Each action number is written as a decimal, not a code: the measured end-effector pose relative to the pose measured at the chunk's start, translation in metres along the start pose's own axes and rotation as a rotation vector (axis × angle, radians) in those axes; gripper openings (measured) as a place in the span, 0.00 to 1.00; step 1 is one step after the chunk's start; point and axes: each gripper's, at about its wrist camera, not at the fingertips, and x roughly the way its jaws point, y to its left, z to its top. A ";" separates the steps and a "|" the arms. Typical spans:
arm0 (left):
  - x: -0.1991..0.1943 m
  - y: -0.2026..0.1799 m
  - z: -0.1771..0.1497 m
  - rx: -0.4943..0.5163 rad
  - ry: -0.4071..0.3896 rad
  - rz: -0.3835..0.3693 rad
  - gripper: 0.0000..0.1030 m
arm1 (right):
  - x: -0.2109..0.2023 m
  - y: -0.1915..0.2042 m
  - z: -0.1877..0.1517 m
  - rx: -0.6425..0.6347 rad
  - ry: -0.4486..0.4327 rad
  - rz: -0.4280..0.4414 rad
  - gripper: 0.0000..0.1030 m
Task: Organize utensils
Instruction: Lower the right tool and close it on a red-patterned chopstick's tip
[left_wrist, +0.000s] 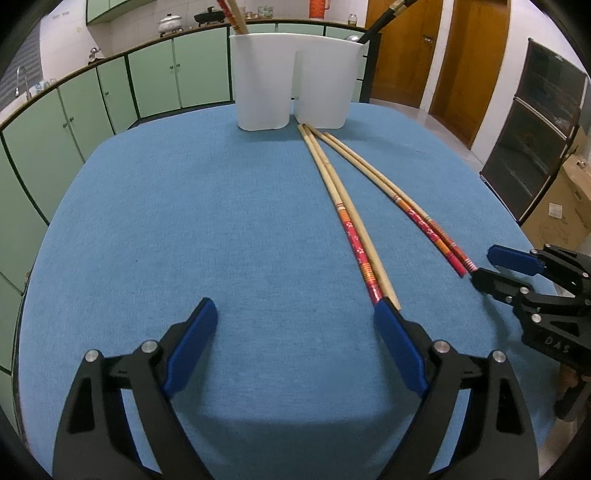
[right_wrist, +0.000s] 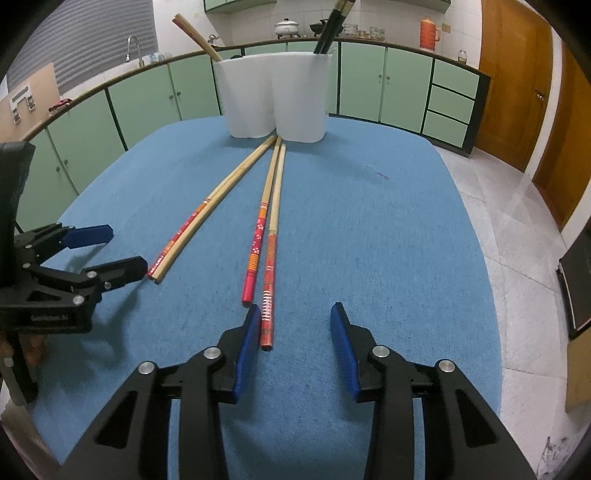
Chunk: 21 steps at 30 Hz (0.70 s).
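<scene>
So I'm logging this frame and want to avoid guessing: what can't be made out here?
- Lower ends of the chopsticks standing in the white holder: hidden by its opaque walls, both views.
- How many black chopsticks: cut off by the top edge, right wrist view.
- End of one table chopstick: covered by the left gripper finger, left wrist view.

holder (right_wrist: 273, 96) hides chopstick lower ends | countertop items too small to identify

1. Blue table (left_wrist: 221, 221) left of the chopstick pairs (right_wrist: 271, 236): open room for my left gripper (left_wrist: 295, 325).
2. White holder (left_wrist: 295, 81) blocks the far edge.
3. Cloth right of my right gripper (right_wrist: 295, 325): unobstructed.
</scene>
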 end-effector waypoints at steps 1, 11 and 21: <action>0.000 -0.002 0.000 0.005 0.000 -0.002 0.82 | 0.000 0.001 0.000 -0.001 -0.001 0.001 0.36; -0.001 -0.005 0.003 -0.016 -0.003 -0.042 0.79 | 0.000 0.000 0.000 0.012 -0.004 0.010 0.35; 0.010 -0.015 0.007 0.026 0.015 -0.012 0.79 | 0.000 -0.002 0.000 0.018 -0.004 0.016 0.35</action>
